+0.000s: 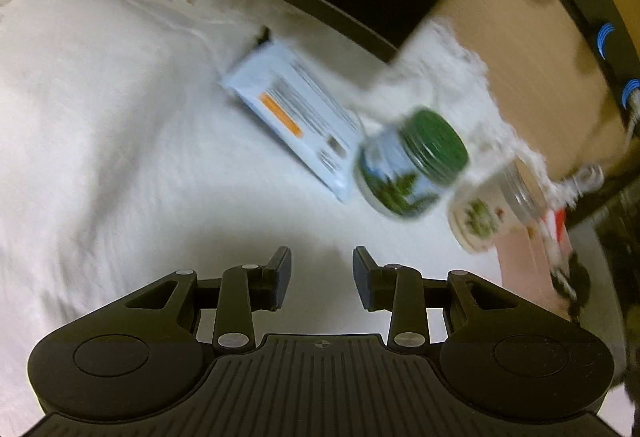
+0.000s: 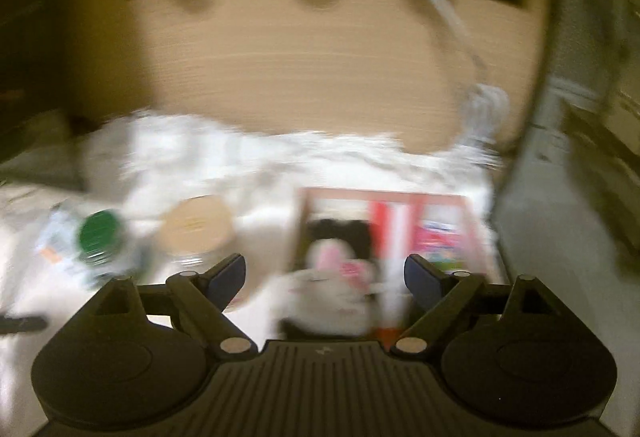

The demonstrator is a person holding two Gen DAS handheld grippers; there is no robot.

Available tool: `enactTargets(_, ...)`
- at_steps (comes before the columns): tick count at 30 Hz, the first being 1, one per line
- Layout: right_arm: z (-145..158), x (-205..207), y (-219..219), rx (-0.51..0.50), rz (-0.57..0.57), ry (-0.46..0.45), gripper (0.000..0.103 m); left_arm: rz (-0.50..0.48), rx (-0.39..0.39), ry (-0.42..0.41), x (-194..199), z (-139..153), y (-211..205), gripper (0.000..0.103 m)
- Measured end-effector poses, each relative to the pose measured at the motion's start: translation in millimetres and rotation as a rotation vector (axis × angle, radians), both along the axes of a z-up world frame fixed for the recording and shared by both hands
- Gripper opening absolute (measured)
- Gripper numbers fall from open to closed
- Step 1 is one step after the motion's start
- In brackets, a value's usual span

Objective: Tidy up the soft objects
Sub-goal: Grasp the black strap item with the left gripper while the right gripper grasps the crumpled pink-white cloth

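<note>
In the blurred right wrist view a white and pink plush toy (image 2: 336, 285) lies at the near edge of a pink box (image 2: 472, 229). My right gripper (image 2: 325, 279) is open, its jaws wide on either side of the toy, which it does not grip. More soft things, black and colourful, lie inside the box. My left gripper (image 1: 322, 277) is open and empty above the white sheet (image 1: 120, 157). The pink box (image 1: 524, 265) shows at the right edge of the left wrist view.
A jar with a green lid (image 1: 412, 161) (image 2: 100, 233), a jar with a tan lid (image 1: 488, 209) (image 2: 196, 225) and a pale blue packet (image 1: 292, 117) lie on the sheet. A fluffy white cloth (image 2: 240, 157) lies behind them. A wooden board (image 2: 300, 69) and a white cable (image 2: 448, 9) stand beyond.
</note>
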State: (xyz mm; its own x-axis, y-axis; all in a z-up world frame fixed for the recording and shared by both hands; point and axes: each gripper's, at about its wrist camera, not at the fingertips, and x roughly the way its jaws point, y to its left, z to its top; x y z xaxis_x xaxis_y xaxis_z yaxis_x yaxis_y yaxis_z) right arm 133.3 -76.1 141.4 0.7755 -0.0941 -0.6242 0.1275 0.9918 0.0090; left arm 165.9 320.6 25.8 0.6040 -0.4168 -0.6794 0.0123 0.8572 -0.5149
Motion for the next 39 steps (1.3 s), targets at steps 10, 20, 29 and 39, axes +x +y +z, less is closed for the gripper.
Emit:
enactTargets(10, -27, 16, 146, -0.099, 0.419, 0.064, 0.088, 0.097, 0.035, -0.046, 5, 1, 54, 0.037)
enactTargets(20, -105, 67, 343, -0.651, 0.67, -0.085, 0.076, 0.119, -0.018, -0.073, -30, 0, 114, 0.034)
enactTargets(29, -136, 106, 367, -0.743, 0.652, -0.041, 0.027, 0.167, -0.016, -0.077, -50, 4, 146, 0.034)
enactTargets(39, -102, -2, 337, -0.483, 0.858, 0.056, 0.025, 0.047, -0.011, -0.108, -24, 14, 117, 0.034)
